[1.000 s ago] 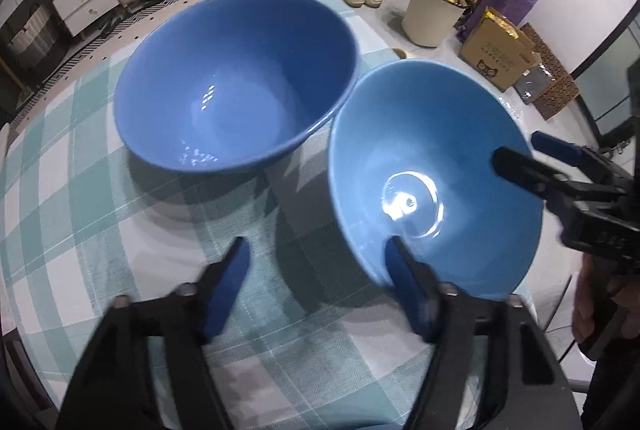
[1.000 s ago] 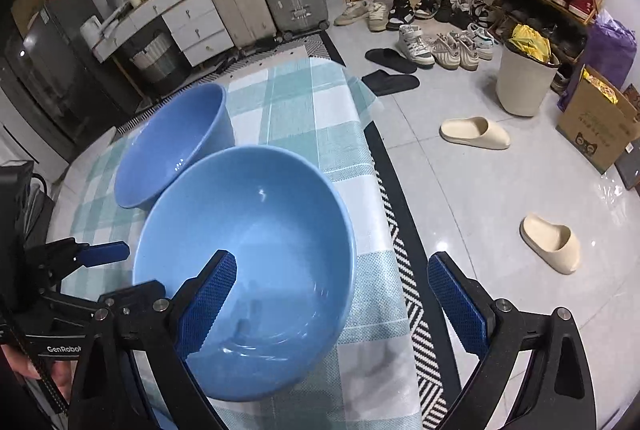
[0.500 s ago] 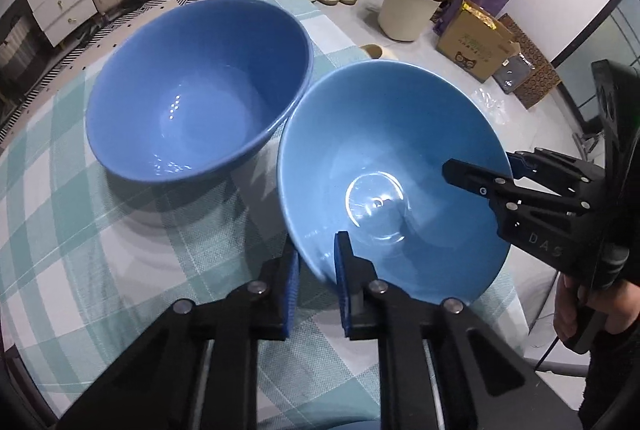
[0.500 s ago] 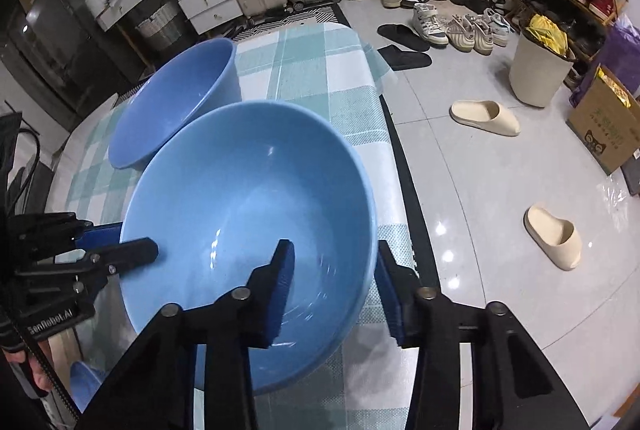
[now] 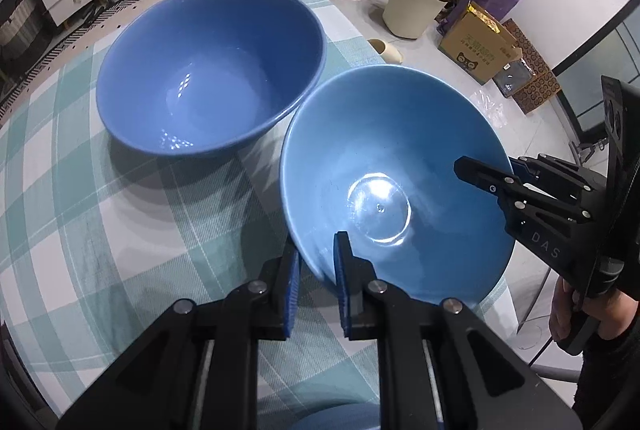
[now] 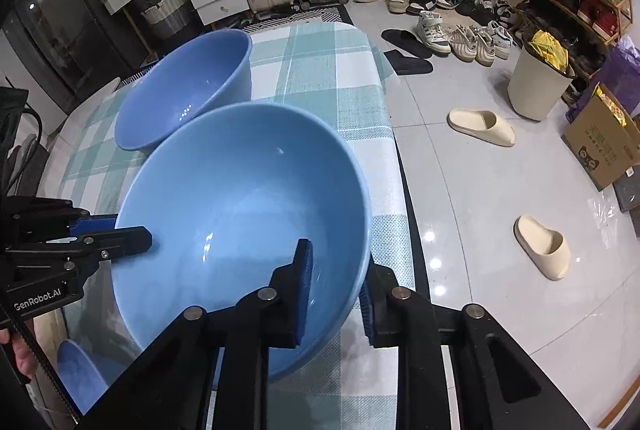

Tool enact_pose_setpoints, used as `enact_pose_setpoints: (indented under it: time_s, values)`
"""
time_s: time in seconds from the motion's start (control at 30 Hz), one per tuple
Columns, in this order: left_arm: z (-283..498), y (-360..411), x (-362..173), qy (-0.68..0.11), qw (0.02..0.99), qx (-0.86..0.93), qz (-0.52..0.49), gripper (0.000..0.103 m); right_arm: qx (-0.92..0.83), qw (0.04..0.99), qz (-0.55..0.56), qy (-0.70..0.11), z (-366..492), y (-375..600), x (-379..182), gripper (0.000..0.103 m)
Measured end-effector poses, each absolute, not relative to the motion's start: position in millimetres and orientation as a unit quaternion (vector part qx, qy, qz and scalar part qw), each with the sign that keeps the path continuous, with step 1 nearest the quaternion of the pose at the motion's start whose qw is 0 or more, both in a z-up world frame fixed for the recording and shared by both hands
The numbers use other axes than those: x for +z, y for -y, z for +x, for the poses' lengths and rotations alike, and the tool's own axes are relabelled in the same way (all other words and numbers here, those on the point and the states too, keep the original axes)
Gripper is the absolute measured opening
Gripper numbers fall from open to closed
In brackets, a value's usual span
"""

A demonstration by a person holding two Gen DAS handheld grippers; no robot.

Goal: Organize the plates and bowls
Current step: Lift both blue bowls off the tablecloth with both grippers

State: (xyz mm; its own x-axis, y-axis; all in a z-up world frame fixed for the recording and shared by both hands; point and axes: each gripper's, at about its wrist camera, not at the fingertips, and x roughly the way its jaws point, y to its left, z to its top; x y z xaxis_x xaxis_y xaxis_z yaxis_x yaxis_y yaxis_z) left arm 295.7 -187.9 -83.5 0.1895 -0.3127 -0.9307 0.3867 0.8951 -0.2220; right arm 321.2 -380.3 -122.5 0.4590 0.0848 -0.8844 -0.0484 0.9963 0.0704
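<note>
Gripping light blue bowl (image 5: 400,158), apparently lifted.

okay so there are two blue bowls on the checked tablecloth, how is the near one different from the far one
The near bowl is a lighter sky blue; the far bowl is a deeper blue. The near bowl flares wide like a cone, while the far bowl has steeper, rounder walls. The left gripper and right gripper each pinch the near bowl's rim on opposite sides; nothing touches the far bowl. Both are glossy, empty and upright on the tablecloth.
</note>
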Motion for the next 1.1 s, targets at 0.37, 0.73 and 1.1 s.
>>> enact_pose_setpoints:
  time_s: [0.37, 0.73, 1.1]
  values:
    - [273.5, 169.8, -79.3, -0.589, 0.777, -0.219, 0.033, 0.014, 0.049, 0.856, 0.004, -0.514, 303.0, 363.0, -121.2, 0.016]
    - [253.8, 144.2, -64.9, -0.571, 0.795, -0.202, 0.029, 0.014, 0.066, 0.866, -0.005, -0.495, 288.4, 335.5, -112.1, 0.015]
    - [232.4, 124.7, -23.1, -0.539, 0.817, -0.204, 0.026, 0.014, 0.070, 0.884, -0.018, -0.462, 267.0, 312.0, -66.4, 0.015]
